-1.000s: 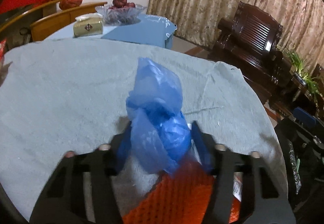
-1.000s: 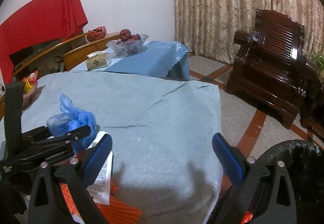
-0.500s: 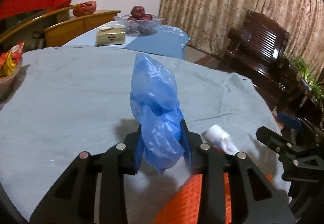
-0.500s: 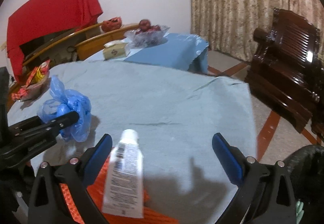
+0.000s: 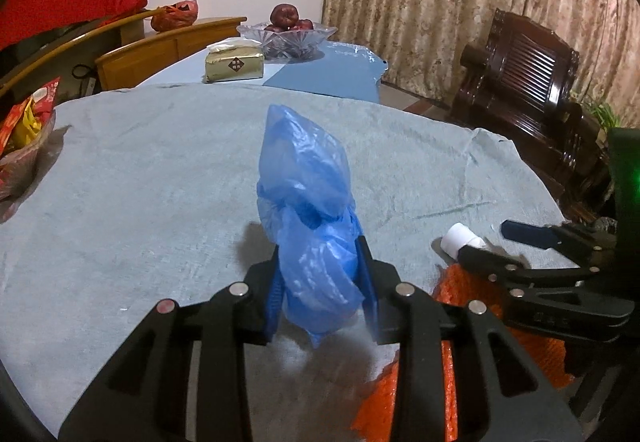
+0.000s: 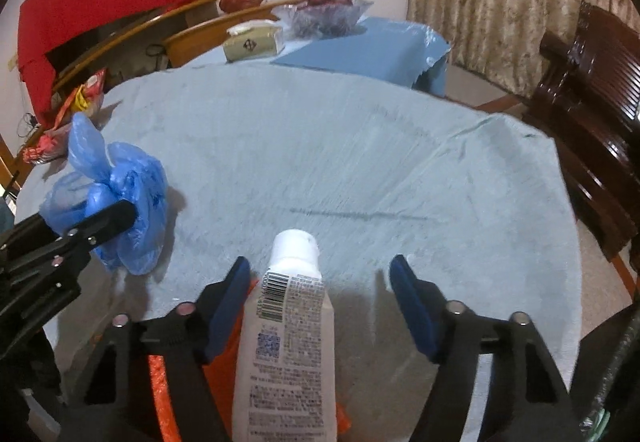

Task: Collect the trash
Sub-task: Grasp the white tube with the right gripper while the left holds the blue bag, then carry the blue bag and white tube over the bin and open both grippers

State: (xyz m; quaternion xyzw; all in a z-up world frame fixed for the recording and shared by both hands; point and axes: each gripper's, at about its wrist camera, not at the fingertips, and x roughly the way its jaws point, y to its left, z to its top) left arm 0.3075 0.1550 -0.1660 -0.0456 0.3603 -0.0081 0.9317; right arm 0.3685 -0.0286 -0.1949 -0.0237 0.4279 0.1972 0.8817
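Observation:
My left gripper [image 5: 320,282] is shut on a crumpled blue plastic bag [image 5: 308,226] and holds it above the grey-blue tablecloth [image 5: 160,170]. The bag also shows at the left of the right wrist view [image 6: 120,198], pinched by the left gripper's fingers [image 6: 104,220]. My right gripper [image 6: 320,282] is open, its jaws on either side of a white tube [image 6: 290,334] lying on an orange wrapper [image 6: 224,382] at the table's near edge. The tube's cap shows in the left wrist view [image 5: 460,238].
A snack bag bowl [image 5: 24,138] sits at the table's left edge. Behind stand a tissue box [image 5: 234,66] and a glass fruit bowl [image 5: 286,34] on a blue table. A dark wooden armchair [image 5: 528,82] is at the right. A black-lined bin [image 6: 616,382] is at lower right.
My left gripper closed on the blue bag and lifted it. My right gripper moved forward over the white tube, which now lies between its open jaws.

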